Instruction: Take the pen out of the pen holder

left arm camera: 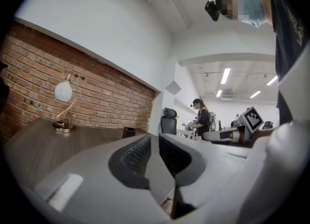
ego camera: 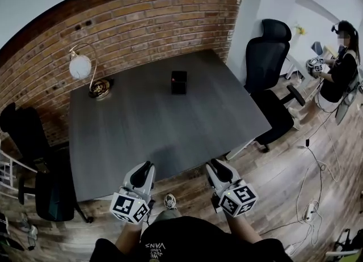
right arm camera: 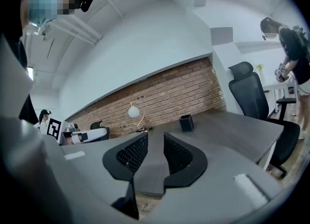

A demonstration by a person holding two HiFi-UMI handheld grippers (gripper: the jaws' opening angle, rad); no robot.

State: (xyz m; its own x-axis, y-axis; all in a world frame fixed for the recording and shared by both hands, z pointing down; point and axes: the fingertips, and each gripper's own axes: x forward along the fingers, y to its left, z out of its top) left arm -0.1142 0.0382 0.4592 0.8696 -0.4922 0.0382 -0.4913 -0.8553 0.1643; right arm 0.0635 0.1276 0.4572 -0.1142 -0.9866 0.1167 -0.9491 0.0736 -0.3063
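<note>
A black square pen holder (ego camera: pixel 178 82) stands on the far middle of the grey table (ego camera: pixel 142 130); a small red spot shows at its top, and I cannot make out a pen. It also shows small in the left gripper view (left arm camera: pixel 128 132) and the right gripper view (right arm camera: pixel 186 122). My left gripper (ego camera: pixel 146 170) and right gripper (ego camera: pixel 218 167) hover side by side at the table's near edge, far from the holder. Each has a narrow gap between its jaws with nothing in it (left arm camera: pixel 155 143) (right arm camera: pixel 156 143).
A globe desk lamp (ego camera: pixel 85 68) stands at the table's far left by the brick wall. Black office chairs stand at the right (ego camera: pixel 272 68) and left (ego camera: pixel 34 159). A person (ego camera: pixel 340 62) works at the far right. Cables (ego camera: pixel 317 193) lie on the wooden floor.
</note>
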